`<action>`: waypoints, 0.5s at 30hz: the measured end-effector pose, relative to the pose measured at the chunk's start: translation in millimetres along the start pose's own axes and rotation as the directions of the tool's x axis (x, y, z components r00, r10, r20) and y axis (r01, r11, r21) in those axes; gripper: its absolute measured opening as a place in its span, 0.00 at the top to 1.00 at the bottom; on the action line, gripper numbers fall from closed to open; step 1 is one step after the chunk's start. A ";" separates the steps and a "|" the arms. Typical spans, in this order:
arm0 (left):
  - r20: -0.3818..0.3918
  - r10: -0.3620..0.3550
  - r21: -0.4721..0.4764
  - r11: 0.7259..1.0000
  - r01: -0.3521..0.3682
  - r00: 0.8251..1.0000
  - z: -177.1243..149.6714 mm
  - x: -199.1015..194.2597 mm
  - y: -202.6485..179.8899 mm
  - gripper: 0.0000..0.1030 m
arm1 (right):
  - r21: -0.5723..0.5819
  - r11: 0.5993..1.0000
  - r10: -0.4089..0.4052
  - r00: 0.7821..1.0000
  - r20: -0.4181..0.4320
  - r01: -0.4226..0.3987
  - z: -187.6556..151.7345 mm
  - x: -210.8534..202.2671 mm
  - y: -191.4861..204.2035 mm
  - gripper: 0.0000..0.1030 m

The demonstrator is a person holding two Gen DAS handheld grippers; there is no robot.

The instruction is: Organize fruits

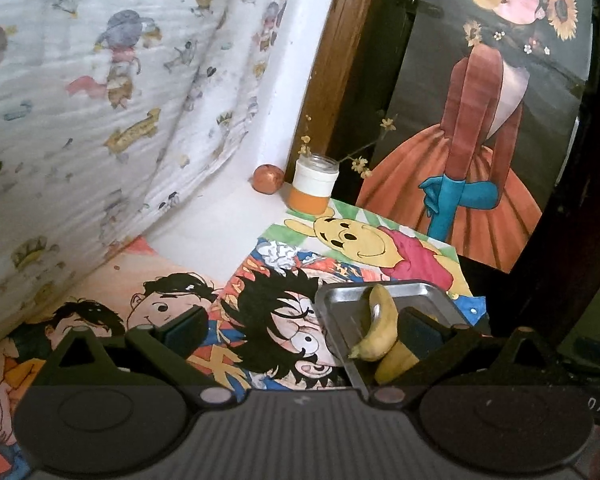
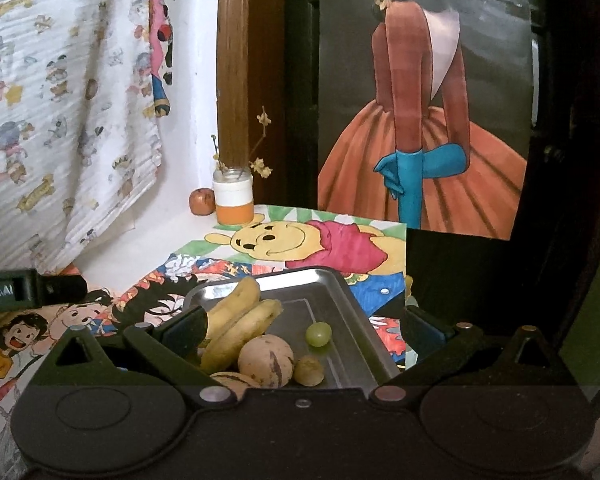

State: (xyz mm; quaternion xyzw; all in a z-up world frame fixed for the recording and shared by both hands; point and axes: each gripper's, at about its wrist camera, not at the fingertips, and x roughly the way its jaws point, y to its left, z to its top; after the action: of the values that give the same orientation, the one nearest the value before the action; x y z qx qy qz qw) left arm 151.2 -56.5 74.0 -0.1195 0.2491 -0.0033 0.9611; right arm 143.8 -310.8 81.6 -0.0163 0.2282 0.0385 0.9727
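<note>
A steel tray (image 2: 340, 292) lies on cartoon drawings and holds two bananas (image 2: 236, 320), a pale striped round fruit (image 2: 266, 360), a second one (image 2: 236, 380) partly hidden by the gripper body, a small brownish fruit (image 2: 308, 370) and a green grape (image 2: 318, 334). My right gripper (image 2: 304, 332) hovers open over the tray's near end, fingers either side of the fruit. My left gripper (image 1: 300, 332) is open over the drawings left of the tray (image 1: 420, 292), its right finger beside the bananas (image 1: 380, 328). A red apple (image 1: 267, 178) sits far back by the wall.
A glass jar (image 1: 314, 184) with dried flower sprigs stands next to the apple (image 2: 202, 201). A printed cloth (image 1: 100, 100) hangs on the left. A painted picture of a figure in an orange dress (image 1: 480, 160) leans at the back right, beside a wooden post (image 2: 232, 80).
</note>
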 end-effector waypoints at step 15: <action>0.088 0.021 -0.003 1.000 -0.021 0.996 -21.3 -32.9 14.8 0.00 | 0.046 0.998 -0.051 0.997 0.060 0.048 -21.3 -39.3 16.8 0.01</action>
State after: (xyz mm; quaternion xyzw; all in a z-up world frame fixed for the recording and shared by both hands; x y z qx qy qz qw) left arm 111.4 -44.8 68.3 -0.1179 0.2078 0.0123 0.9710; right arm 97.9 -297.8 79.7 0.0012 0.1985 0.0099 0.9801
